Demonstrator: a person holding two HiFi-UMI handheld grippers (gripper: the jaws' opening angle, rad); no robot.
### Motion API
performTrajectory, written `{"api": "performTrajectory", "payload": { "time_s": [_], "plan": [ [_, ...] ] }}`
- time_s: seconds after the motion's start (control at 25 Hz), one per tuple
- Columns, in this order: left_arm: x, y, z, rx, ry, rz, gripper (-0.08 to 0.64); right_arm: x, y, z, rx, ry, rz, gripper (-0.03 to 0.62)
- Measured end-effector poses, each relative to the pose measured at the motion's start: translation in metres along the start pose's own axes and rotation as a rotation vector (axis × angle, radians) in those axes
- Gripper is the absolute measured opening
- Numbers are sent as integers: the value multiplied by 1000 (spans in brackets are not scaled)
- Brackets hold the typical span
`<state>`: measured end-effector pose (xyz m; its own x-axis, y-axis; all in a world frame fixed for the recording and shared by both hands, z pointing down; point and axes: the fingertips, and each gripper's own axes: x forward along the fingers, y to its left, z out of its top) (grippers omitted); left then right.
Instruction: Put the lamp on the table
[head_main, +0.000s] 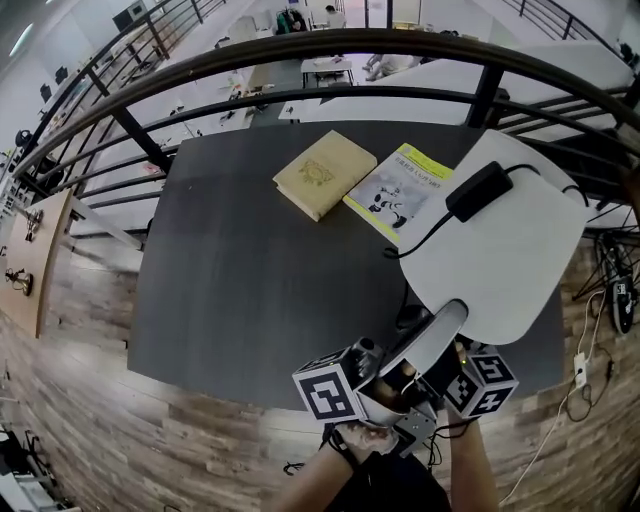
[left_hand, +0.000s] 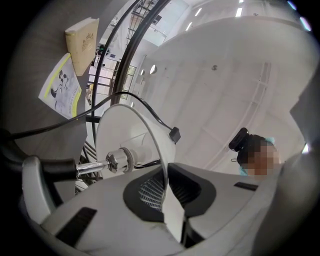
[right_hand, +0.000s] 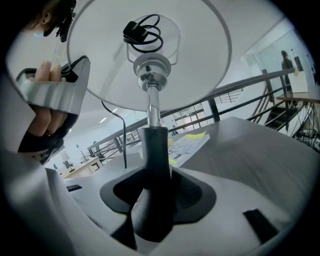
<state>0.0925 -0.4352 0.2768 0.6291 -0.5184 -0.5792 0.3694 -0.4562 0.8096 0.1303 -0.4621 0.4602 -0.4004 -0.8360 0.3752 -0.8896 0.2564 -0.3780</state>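
1. Step in hand: carrying the lamp (head_main: 492, 238) in, tilted, above the table's (head_main: 250, 290) near right corner; not yet set down.
2. Left gripper (left_hand: 167, 196) pinched on the shade (left_hand: 131, 131) rim; right gripper (right_hand: 157, 200) clamped round the black stem (right_hand: 155, 150).
3. Next, as judged: bring upright, lower onto bare surface clear of the book (head_main: 325, 172) near the far edge, then release.

Left gripper (left_hand: 167, 192) and right gripper (right_hand: 157, 195): broad, pale grey moulded jaws, each lined with black ribbed pads (left_hand: 142, 192) and marked with black rectangular slots (left_hand: 75, 226). Each gripper body carries a white cube (head_main: 330, 392) printed with black square markers.
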Motion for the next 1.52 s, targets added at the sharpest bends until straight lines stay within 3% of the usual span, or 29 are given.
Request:
{"api": "performTrajectory", "payload": {
  "time_s": [0.24,0.72,1.52],
  "plan": [
    [3,25,5,-44,27,9,43,13,-25,-2,-19,-10,-61,192],
    [6,58,0,-58,70,24,52,28,-55,-8,-24,-37,-130,192],
    [1,85,-6,-73,63,39,55,36,-78,-23,-28,-30,-168,190]
  ]
}}
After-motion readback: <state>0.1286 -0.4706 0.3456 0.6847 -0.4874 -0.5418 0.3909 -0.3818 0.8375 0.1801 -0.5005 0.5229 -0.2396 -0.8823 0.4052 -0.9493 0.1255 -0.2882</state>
